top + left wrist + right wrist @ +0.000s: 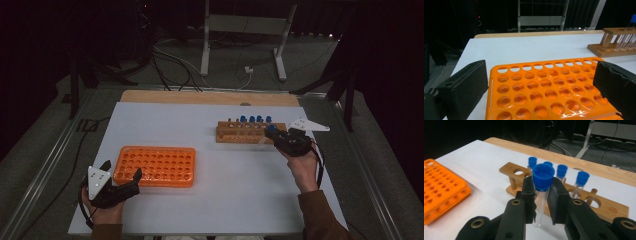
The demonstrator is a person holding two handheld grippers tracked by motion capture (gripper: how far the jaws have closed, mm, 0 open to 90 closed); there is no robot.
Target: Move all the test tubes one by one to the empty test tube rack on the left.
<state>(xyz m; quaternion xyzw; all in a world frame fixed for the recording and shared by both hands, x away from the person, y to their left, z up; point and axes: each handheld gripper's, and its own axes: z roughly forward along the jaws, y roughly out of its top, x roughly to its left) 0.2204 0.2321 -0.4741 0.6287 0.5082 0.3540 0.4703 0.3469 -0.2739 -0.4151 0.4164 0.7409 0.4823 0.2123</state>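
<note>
Tube with blue cap sits pinched in my right gripper, centre of the right gripper view, just in front of the wooden rack. I judge it light, thin-walled, slick and breakable, so I'd grip gently just under the cap. Left gripper gapes wide over the orange tray, lower frame, holding nothing.

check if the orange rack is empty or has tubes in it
Empty: every hole of the orange rack in view stands open.
</note>
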